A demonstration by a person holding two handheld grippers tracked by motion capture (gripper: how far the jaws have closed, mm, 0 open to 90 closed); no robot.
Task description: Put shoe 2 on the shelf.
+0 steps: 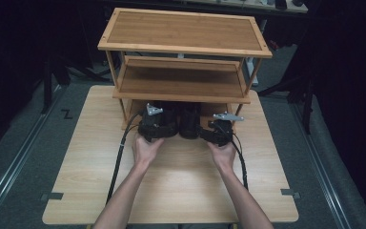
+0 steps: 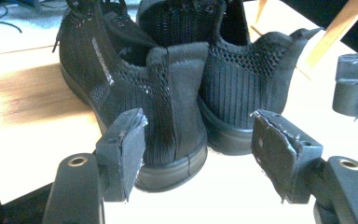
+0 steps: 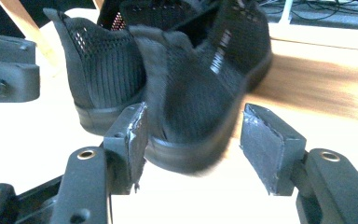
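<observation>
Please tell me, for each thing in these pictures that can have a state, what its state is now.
left gripper: jaws open, pads clear of the shoe heel in front.
right gripper: jaws open, heel between the pads, no grip.
left shoe: upright on the table, released.
right shoe: upright beside it, released.
rack: standing, its two upper shelves bare.
table: bears rack and shoes.

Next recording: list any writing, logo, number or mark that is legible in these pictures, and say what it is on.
No text here can be read.
Pale lettering runs down the side of the left shoe: too blurred to read.
The same kind of lettering on the right shoe: also blurred.
"Z"-like dark mark on the floor, left of the table: a sign rather than a word, meaning unclear.
</observation>
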